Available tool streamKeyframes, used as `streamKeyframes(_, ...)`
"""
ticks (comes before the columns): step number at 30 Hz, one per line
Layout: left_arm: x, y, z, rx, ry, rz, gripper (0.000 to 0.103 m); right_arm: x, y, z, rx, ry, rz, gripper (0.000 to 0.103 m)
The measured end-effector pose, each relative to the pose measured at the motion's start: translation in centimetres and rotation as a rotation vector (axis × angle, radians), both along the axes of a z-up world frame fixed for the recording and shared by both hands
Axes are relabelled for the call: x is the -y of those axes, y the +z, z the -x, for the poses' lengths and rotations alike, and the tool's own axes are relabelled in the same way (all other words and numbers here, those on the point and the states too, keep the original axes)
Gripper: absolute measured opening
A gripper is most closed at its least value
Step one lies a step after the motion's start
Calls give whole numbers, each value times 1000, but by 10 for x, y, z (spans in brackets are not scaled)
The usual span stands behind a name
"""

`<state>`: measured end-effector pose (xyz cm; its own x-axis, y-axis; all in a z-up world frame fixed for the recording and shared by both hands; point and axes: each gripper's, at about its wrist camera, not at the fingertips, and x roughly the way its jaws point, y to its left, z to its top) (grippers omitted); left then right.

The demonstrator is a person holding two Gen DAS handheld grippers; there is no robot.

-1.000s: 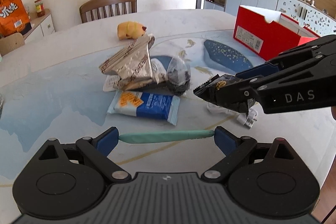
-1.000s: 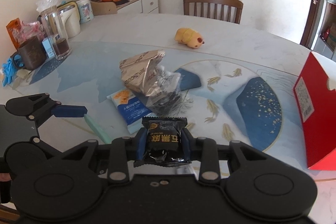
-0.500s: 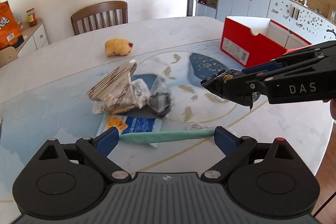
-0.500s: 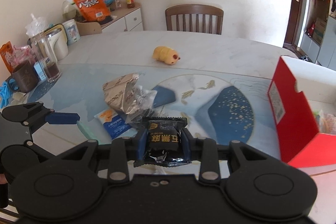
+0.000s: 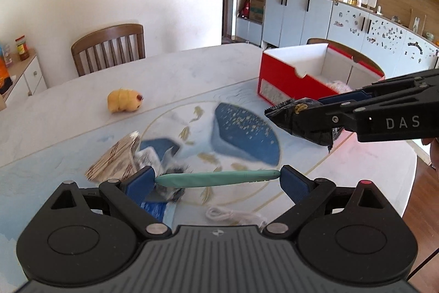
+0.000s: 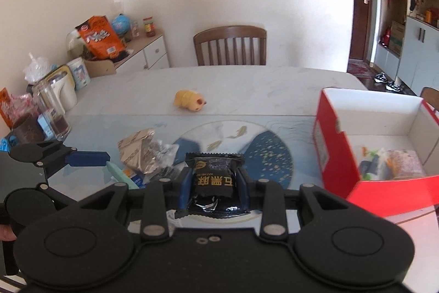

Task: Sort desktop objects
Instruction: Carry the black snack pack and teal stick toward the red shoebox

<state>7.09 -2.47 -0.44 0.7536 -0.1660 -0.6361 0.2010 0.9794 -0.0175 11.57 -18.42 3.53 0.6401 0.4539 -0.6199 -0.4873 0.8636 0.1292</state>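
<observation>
Both grippers have lifted off the worktop (image 5: 68,111) toward the red box (image 6: 337,155) at its right edge: the left gripper (image 5: 218,178) clamps a green pen (image 5: 216,178), the right gripper (image 6: 214,183) a black snack packet (image 6: 214,177), ready for dropping in.

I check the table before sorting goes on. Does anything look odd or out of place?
Mostly the left gripper: it holds the green pen endwise, tip to tip between its pads, a grip that might slip. The yellow plush toy lies alone on the table, apart from the wrapper pile.
</observation>
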Motion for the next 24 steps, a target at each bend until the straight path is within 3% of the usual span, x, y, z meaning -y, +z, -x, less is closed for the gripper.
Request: streamKeyframes(24, 92, 40, -53, 44, -154, 19, 98, 97, 28, -32, 48, -124, -2, 34)
